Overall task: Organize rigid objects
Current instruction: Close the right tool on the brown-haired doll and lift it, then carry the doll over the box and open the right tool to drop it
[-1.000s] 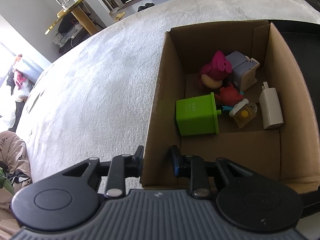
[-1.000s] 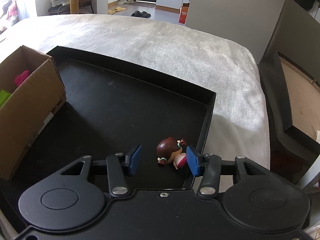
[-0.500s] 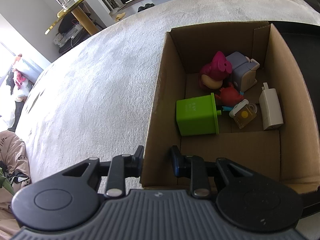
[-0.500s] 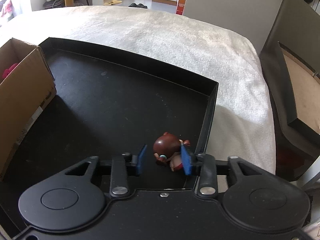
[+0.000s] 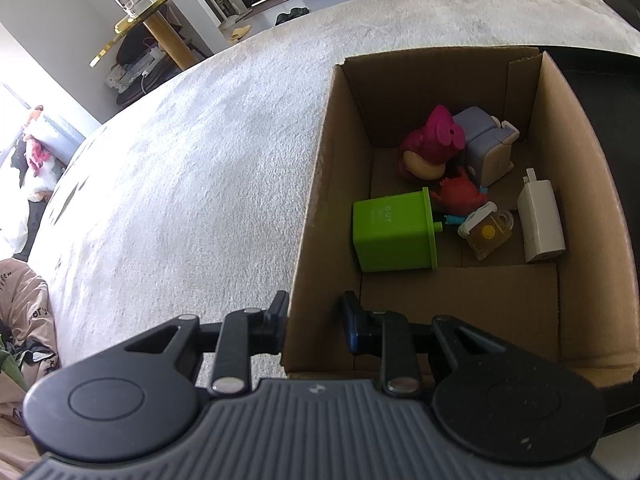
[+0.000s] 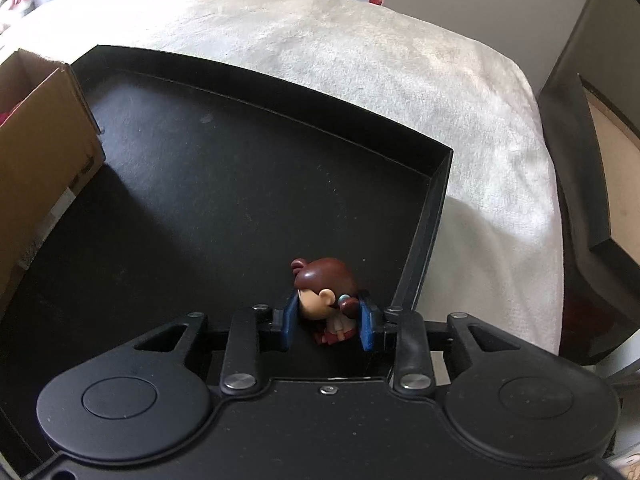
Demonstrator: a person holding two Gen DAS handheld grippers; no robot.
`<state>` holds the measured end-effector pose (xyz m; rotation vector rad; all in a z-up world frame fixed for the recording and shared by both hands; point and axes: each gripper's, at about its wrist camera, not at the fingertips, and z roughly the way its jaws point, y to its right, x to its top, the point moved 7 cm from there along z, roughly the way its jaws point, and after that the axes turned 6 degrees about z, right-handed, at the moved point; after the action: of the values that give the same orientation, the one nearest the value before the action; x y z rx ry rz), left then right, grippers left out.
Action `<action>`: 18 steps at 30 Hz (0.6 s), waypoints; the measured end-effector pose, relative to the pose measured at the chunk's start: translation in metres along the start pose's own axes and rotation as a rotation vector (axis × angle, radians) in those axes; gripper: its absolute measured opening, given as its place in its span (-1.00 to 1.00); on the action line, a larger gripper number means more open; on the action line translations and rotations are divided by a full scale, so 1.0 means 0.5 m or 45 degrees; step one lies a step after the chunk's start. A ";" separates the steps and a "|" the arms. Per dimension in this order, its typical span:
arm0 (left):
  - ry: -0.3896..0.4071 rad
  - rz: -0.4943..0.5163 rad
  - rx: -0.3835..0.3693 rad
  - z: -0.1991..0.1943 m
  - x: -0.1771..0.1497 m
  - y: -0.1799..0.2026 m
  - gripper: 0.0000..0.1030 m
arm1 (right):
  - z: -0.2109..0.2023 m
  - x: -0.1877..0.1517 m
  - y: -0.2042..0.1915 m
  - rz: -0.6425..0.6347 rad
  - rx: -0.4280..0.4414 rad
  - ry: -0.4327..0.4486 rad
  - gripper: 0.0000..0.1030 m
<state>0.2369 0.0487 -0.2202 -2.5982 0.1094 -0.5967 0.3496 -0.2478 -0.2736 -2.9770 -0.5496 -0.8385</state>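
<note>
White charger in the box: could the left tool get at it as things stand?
Probably not right away. The left tool is clamped on the cardboard box's near wall. The white charger lies uncovered on the box floor, open from above, so releasing the wall should free the way.

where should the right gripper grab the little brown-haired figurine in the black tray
Across the sides of its round head, coming down from above as the right gripper now does. On the brown-haired figurine the head is the widest, firmest part; the body below is small.
</note>
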 end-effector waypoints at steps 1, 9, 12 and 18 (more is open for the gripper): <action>0.001 -0.004 -0.002 0.000 0.000 -0.001 -0.48 | -0.002 -0.002 -0.002 -0.004 -0.002 -0.002 -0.42; 0.007 -0.006 -0.002 -0.002 -0.002 -0.001 -0.49 | -0.046 -0.012 -0.041 0.014 0.060 0.025 -0.43; 0.014 -0.015 -0.008 -0.004 -0.001 -0.003 -0.50 | -0.068 -0.004 -0.060 0.001 0.077 0.045 -0.43; 0.023 -0.030 -0.026 -0.005 -0.002 -0.008 -0.50 | -0.116 0.019 -0.107 -0.027 0.107 0.105 -0.43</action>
<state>0.2348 0.0511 -0.2168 -2.6179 0.0910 -0.6304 0.3100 -0.1999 -0.2240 -2.8514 -0.5986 -0.9111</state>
